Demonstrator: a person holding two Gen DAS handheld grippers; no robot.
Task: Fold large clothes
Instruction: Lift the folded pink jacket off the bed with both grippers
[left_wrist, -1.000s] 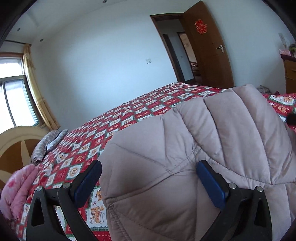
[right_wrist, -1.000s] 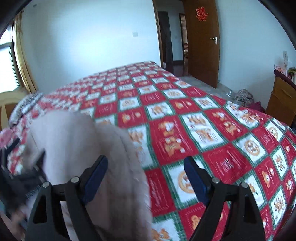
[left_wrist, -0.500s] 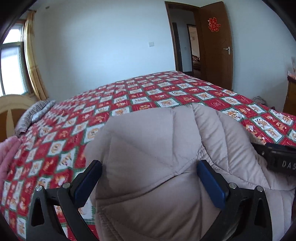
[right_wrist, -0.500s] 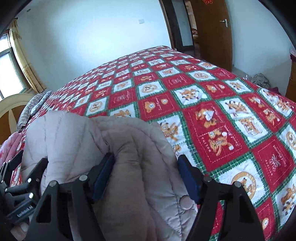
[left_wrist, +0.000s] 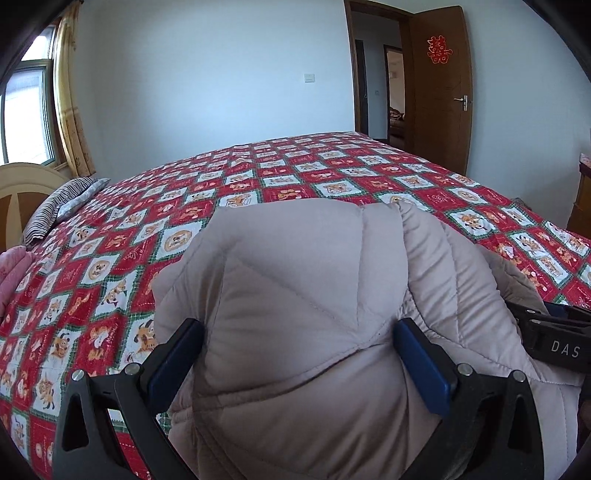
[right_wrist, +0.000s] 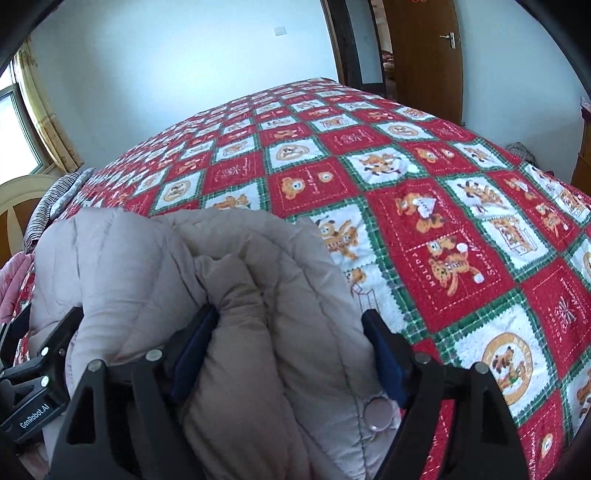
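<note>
A beige quilted puffer jacket (left_wrist: 314, 295) lies bunched on the near side of the bed; it also fills the lower left of the right wrist view (right_wrist: 240, 288). My left gripper (left_wrist: 299, 354) is open, its blue pads wide on either side of a thick fold of the jacket. My right gripper (right_wrist: 291, 350) is also open, its pads straddling a padded roll with a snap button (right_wrist: 378, 413). Each gripper's body shows at the edge of the other's view.
The bed wears a red, white and green patchwork quilt (right_wrist: 424, 184). A striped pillow (left_wrist: 55, 210) and a pink cloth (left_wrist: 11, 269) lie at the left by the headboard. An open wooden door (left_wrist: 439, 85) and a dresser (left_wrist: 581, 199) stand at the right.
Both grippers have come down and forward onto the jacket. The right gripper, earlier beside the jacket, now has a roll of it between its pads, and its jaws have narrowed somewhat.
</note>
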